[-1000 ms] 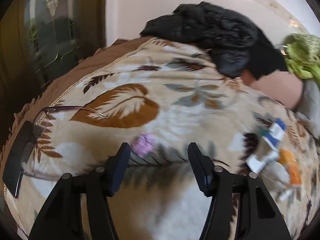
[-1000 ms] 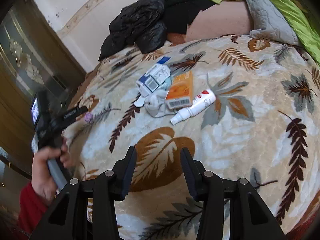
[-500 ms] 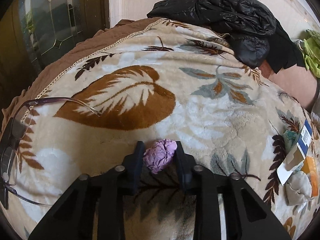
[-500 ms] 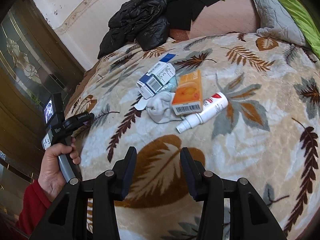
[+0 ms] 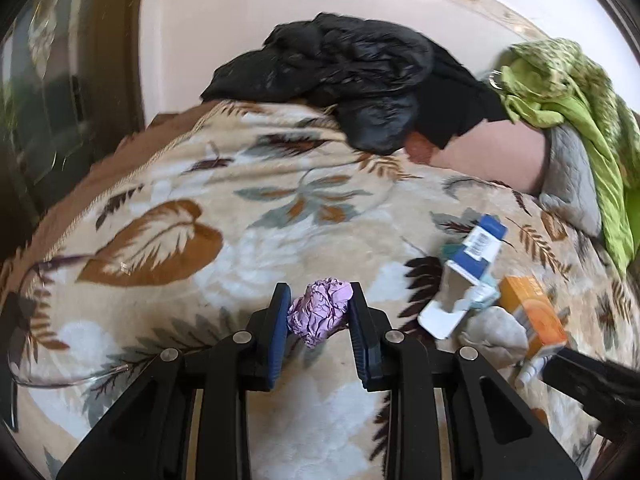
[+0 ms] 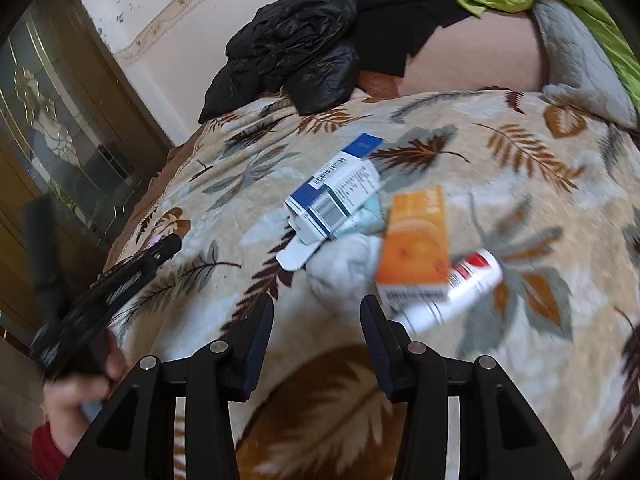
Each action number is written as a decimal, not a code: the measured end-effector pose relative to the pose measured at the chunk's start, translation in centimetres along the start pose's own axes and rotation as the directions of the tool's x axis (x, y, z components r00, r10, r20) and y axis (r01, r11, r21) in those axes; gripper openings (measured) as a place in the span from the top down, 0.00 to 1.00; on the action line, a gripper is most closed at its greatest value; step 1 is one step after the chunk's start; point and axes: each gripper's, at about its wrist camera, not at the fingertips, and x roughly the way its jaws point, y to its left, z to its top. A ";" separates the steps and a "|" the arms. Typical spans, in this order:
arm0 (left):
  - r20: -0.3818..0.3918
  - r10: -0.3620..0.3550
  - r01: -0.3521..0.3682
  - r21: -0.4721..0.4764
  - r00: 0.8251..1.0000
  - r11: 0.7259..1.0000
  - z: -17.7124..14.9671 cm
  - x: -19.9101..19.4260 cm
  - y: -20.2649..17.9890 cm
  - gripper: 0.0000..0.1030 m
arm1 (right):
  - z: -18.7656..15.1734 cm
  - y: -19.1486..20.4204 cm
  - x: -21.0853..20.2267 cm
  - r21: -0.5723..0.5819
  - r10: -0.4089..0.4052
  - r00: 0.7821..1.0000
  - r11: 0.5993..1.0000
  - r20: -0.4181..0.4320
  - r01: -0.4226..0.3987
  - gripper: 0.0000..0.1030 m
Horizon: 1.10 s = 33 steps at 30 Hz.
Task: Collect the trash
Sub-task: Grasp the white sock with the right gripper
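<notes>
Crumpled purple paper (image 5: pixel 319 312) sits pinched between the blue pads of my left gripper (image 5: pixel 319 314), both pads pressing into its sides, the wad sticking out a little past the fingertips over the leaf-patterned blanket (image 5: pixel 248 184) on the bed. From the right wrist view I see that same left gripper (image 6: pixel 160 246) at the left edge, blurred, with a hand (image 6: pixel 76 396) and a red sleeve (image 6: pixel 48 450) below it; the purple wad shows there only as a small speck at the tips.

My right gripper (image 6: pixel 317 322) has its jaws spread partway with nothing between them; only blanket shows in the gap. Just beyond its fingertips lies a heap of litter: a blue-and-white carton (image 6: pixel 340 192) with its end flap open, an orange box (image 6: pixel 416 240) partly over a white spray bottle with a red label (image 6: pixel 460 284), and a crumpled white tissue (image 6: pixel 344 270) touching the carton and the orange box. The right finger of this gripper is just beside the bottle's lower end; I cannot tell whether it touches.

In the left wrist view the same heap lies to the right of the held paper, and a pair of eyeglasses (image 5: pixel 44 320) lies on the blanket at the left edge. At the far end of the bed I see a black jacket (image 5: pixel 344 76), a green cloth (image 5: pixel 560 80) and a grey quilted pillow (image 5: pixel 572 176).
</notes>
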 end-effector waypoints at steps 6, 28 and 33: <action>0.024 0.015 -0.016 0.032 1.000 0.999 0.1 -0.3 -0.7 0.74 | 0.9 -0.2 4.1 -0.010 -0.071 0.996 0.997 -0.047 0.071 0.52; 0.066 -0.102 0.096 0.092 0.993 0.991 -2.0 -5.6 -5.1 0.74 | -4.4 -1.2 -6.6 -0.054 -0.063 0.989 0.996 0.133 0.070 0.76; 0.067 -0.148 0.136 0.161 0.987 0.978 -4.3 -8.4 -8.4 0.74 | -6.9 -1.8 -11.0 -0.076 -0.104 0.975 0.990 0.195 0.121 0.76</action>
